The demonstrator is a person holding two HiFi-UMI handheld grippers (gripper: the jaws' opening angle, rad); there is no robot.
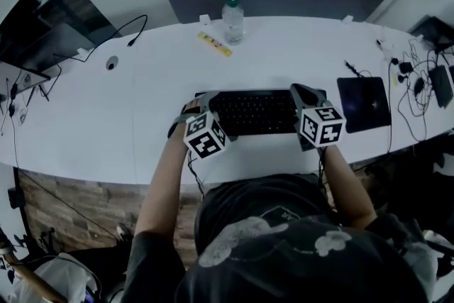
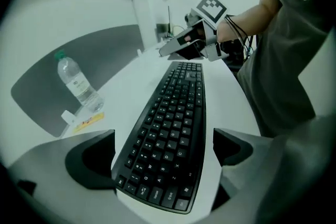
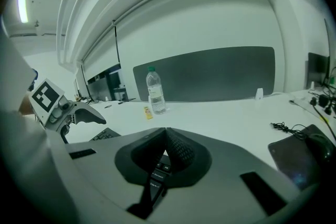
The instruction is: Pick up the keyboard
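Head view: the black keyboard (image 1: 255, 112) lies near the white table's (image 1: 128, 103) front edge. The left gripper (image 2: 165, 147) gapes astride its left end without touching. The right gripper (image 3: 164, 139) is closed over its right end. Open tabletop stretches back to the water bottle (image 1: 233, 20).

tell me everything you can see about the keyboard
The keyboard is black, slim and plastic-looking, with rows of low dark keys. It lies flat on the white table, lengthwise along the front edge before the person. The left gripper has its jaws open, straddling the keyboard's left end without pressing it. The right gripper, jaws shut, is at the right end; contact there cannot be told.
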